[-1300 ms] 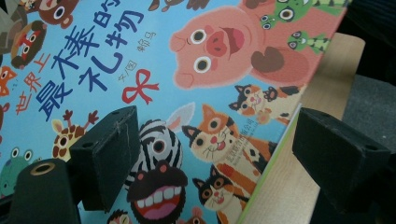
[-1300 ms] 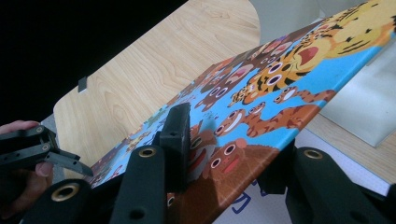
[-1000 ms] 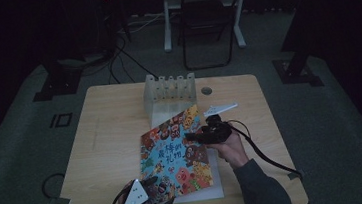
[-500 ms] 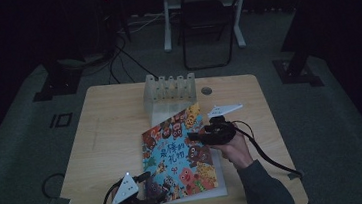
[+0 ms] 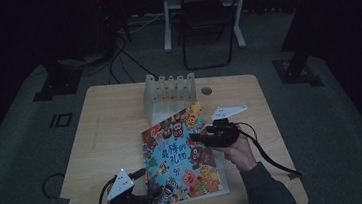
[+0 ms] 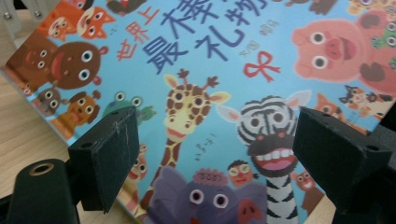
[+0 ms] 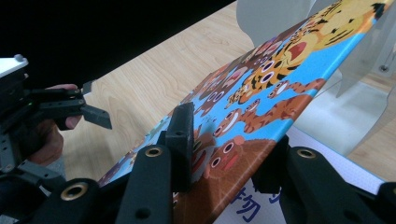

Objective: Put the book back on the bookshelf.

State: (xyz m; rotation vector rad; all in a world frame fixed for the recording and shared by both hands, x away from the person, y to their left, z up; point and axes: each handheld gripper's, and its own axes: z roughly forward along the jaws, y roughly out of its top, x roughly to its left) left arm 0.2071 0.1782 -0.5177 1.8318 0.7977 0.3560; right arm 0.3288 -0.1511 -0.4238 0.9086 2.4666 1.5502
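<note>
The right gripper (image 7: 224, 154) has its jaws clamped on the picture book's (image 5: 181, 154) lifted cover, so opening has begun, while the left gripper (image 6: 215, 158) hovers wide-jawed above the book's near corner on the desk (image 5: 110, 119).

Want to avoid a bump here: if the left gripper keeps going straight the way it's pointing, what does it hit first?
Probably the picture book: the left gripper, jaws open, points straight at its cover, though how close is hard to tell.
</note>
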